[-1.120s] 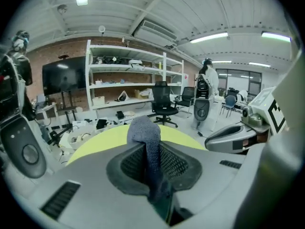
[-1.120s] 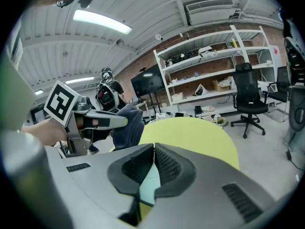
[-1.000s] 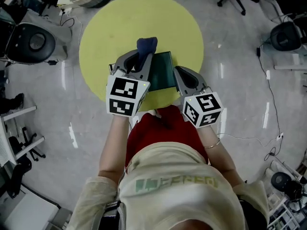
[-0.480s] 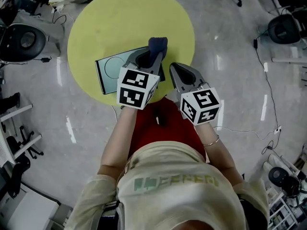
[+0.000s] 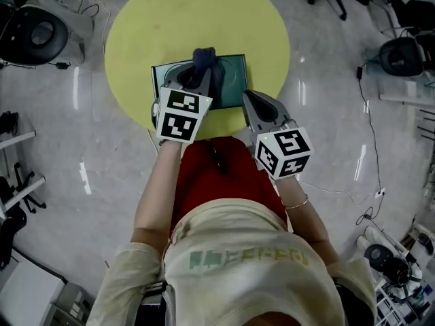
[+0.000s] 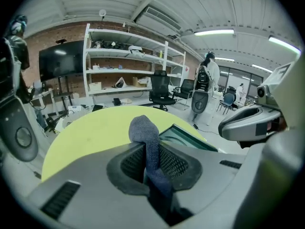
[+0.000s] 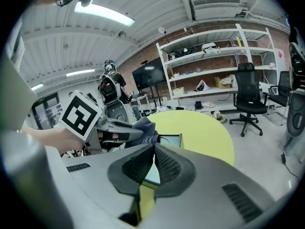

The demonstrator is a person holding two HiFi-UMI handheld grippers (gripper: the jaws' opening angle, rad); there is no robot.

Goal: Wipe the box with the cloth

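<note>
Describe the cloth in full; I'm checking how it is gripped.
The cloth is dark blue-grey, soft and fuzzy-looking. The left gripper is shut on it: a fold runs between the jaws and a rounded bunch stands out past their tips. It hangs over the dark green box on the yellow table; contact cannot be told.

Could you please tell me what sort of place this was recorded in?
Probably a lab or workshop: open metal shelving stands against a brick wall, wheeled office chairs dot the polished floor, and cables trail across it near a round yellow table.
</note>
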